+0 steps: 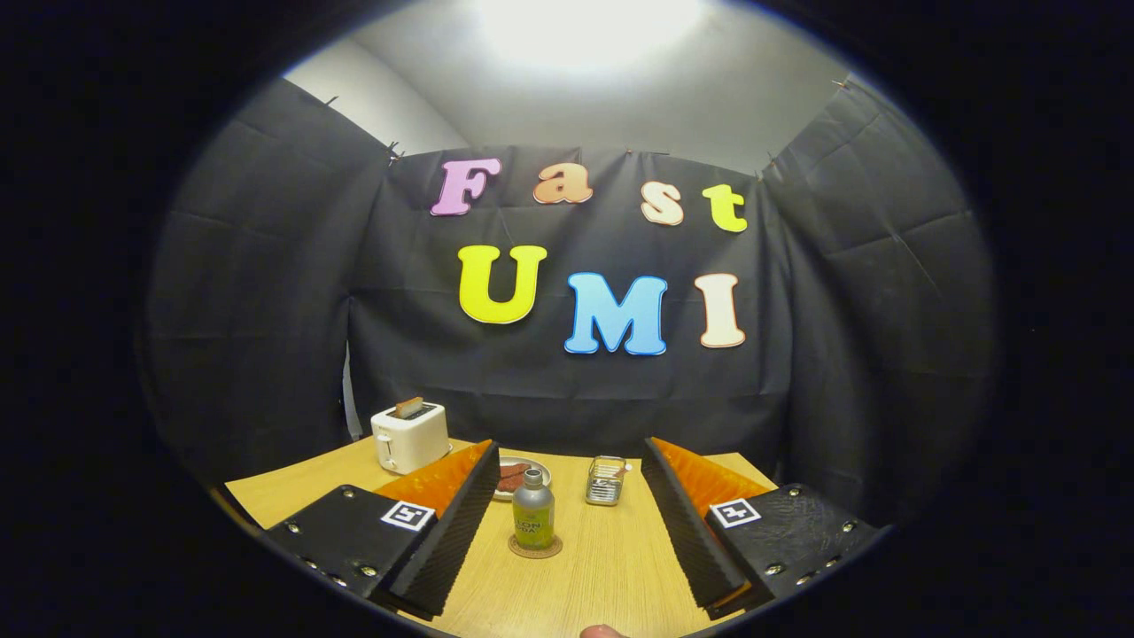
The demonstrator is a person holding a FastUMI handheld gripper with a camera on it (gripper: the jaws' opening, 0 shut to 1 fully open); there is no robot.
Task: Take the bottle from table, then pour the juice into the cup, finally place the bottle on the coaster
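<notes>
Frankly, I judge the main risk is tipping the bottle (533,511): it stands upright on the coaster (535,547), tall and narrow, and a careless finger would topple it. My gripper (567,532) is spread wide, holding nothing; the bottle sits at twelve o'clock, between the fingers and beyond their tips.

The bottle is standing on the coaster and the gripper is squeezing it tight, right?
Not quite. The bottle does stand on the coaster, but the gripper isn't squeezing it. The gripper view shows its fingers spread wide open, the bottle beyond them, untouched.
</notes>
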